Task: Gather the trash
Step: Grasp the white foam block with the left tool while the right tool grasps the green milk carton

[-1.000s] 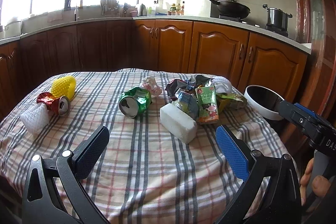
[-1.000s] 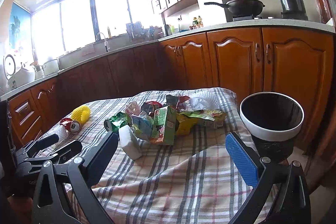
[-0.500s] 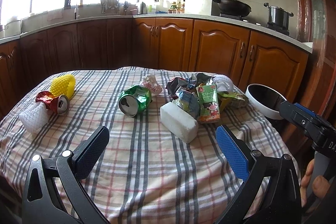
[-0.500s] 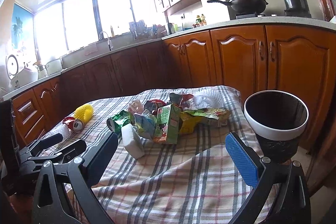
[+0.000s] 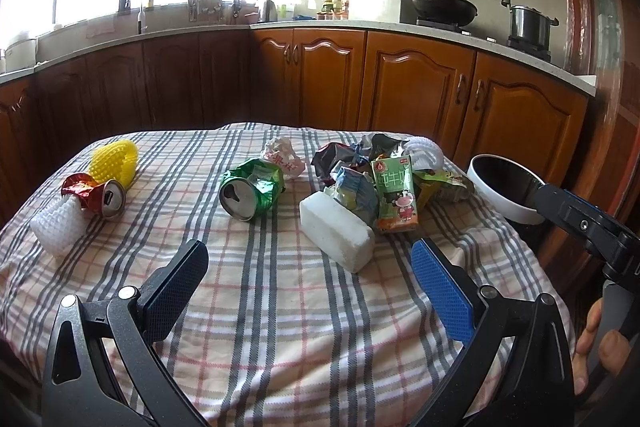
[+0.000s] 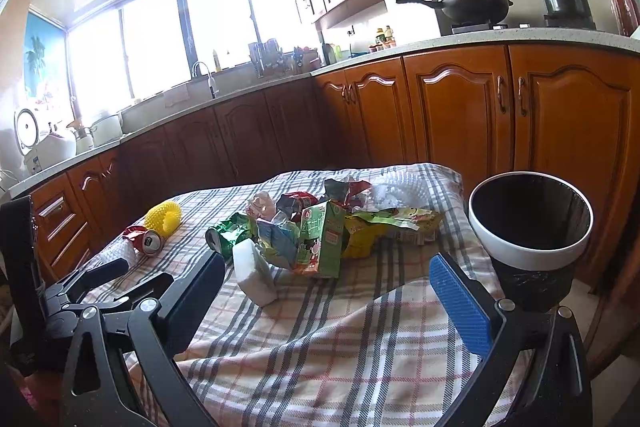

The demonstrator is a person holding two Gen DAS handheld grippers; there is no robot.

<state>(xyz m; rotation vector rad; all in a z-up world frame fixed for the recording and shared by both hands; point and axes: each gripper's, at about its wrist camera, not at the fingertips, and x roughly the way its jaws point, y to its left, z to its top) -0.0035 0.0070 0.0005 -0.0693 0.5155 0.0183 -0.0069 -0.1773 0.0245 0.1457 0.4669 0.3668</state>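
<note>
Trash lies scattered on a plaid-clothed table (image 5: 280, 307): a crushed green can (image 5: 252, 189), a white foam block (image 5: 336, 233), a green milk carton (image 5: 396, 193) among crumpled wrappers (image 5: 352, 155), a red can (image 5: 96, 193), yellow foam netting (image 5: 114, 157) and white foam netting (image 5: 56, 227). A white-rimmed trash bin (image 6: 530, 217) stands off the table's right edge. My left gripper (image 5: 310, 279) hovers open over the near cloth, short of the foam block. My right gripper (image 6: 326, 291) is open too, low before the foam block (image 6: 254, 273) and carton (image 6: 322, 241).
Wooden kitchen cabinets (image 5: 420, 87) ring the table, with a wok (image 5: 436, 5) and a steel pot (image 5: 528, 21) on the counter behind. A hand (image 5: 600, 343) holds the right gripper's handle at the table's right side. The left gripper's body (image 6: 80, 291) shows at the left.
Both grippers have drifted slightly; the scene sits a little lower in the left view and the bin a little nearer in the right view. Nothing was grasped or moved.
</note>
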